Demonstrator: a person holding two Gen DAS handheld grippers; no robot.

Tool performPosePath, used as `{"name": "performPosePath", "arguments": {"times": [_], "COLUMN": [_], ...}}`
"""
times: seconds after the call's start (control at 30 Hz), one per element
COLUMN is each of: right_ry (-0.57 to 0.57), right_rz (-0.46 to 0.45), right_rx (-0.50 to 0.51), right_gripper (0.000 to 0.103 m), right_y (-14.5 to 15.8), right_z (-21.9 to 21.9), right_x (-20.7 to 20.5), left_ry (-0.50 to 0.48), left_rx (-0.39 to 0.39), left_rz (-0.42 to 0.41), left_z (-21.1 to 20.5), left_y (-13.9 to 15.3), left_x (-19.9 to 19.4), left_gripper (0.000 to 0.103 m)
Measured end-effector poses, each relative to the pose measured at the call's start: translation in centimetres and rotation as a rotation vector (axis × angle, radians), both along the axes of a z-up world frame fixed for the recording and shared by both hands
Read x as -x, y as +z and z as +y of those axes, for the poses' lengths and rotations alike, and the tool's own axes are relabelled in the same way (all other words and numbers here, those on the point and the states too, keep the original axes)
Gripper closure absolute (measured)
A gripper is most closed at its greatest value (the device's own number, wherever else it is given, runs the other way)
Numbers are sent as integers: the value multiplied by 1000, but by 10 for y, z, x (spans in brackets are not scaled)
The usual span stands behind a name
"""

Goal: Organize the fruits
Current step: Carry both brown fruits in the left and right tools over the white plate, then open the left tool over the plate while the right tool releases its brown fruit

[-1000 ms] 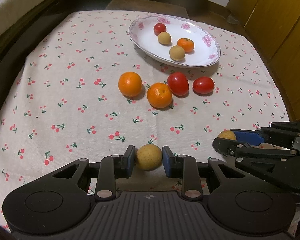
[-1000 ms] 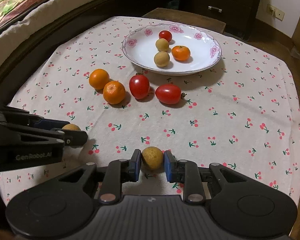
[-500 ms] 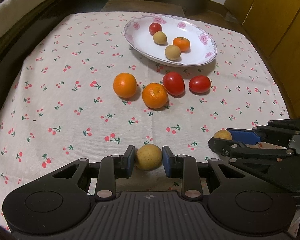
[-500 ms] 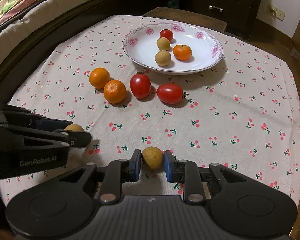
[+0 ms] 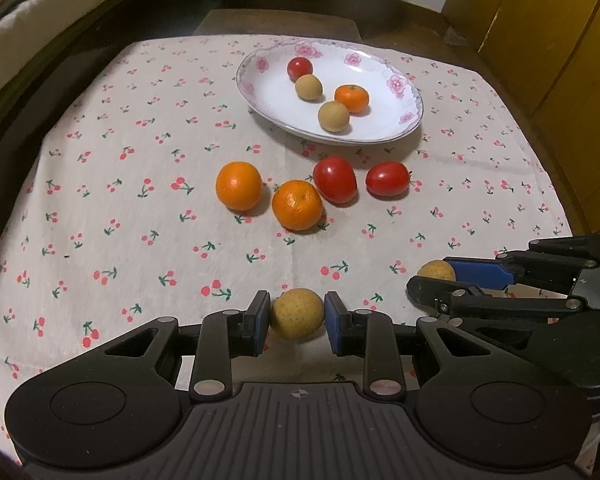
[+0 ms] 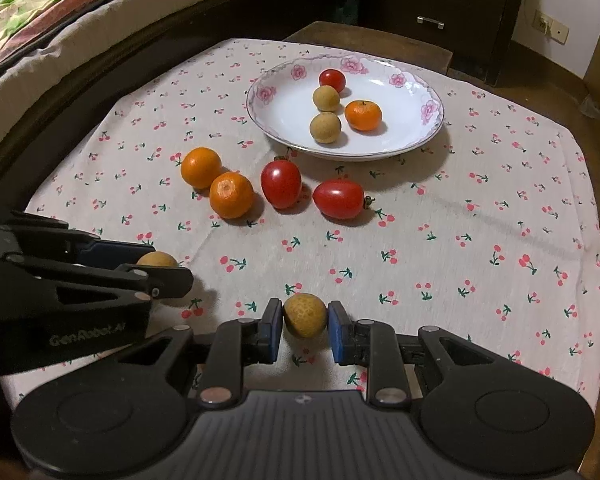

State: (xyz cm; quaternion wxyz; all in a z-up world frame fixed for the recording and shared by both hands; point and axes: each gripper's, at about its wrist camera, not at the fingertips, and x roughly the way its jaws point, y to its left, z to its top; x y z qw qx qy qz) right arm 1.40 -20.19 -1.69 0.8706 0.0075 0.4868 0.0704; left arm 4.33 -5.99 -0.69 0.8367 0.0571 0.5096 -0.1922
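So we've got a longan in each gripper right now: the left gripper (image 5: 297,317) is clamped on one tan longan (image 5: 297,314), and the right gripper (image 6: 305,322) is clamped on another longan (image 6: 305,315), pads pressing both sides in each case. Both sit on our side of the floral plate (image 5: 414,98), well apart from it, low over the cherry-print tablecloth (image 5: 120,184), with the right one off to the right of the left one. Our read is that we're mid-carry, pick done and drop-off not yet made. The plate already has two longans (image 6: 325,127), a cherry tomato (image 6: 332,79) and a mandarin (image 6: 363,115) in it, and between us and the plate, just in front of its near rim, two mandarins (image 5: 238,185) and two tomatoes (image 5: 335,179) sit in a loose row. Next move, we figure, means lifting both loads over that row and letting go above a bare bit of the plate, gently, since these round things will roll. Compared with a second ago, barely anything differs: same grips, same fruit layout, the plate just sits a touch differently in the left view.
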Motion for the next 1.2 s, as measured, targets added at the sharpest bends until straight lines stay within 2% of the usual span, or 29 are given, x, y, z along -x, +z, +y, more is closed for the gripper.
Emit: {"name": "performPosePath", "arguments": {"times": [0.67,0.9,1.2], "right_ry": [-33,-65,-78], "right_rz": [-46,-63,-60], "right_rx": [-30,-40,-58], "right_gripper": [77,77,77], "right_y": [20,29,37], "right_z": [-10,-21,-30], "right_x": [-24,-43,-75], "left_ry": [-4,-6,3], "left_rx": [16,13,25], "left_rz": [-21,-46,-40], "left_z": [-13,-24,-34], "left_y": [16,27,35], "left_x": [-26,-45,-80], "left_gripper": [66,66,67]}}
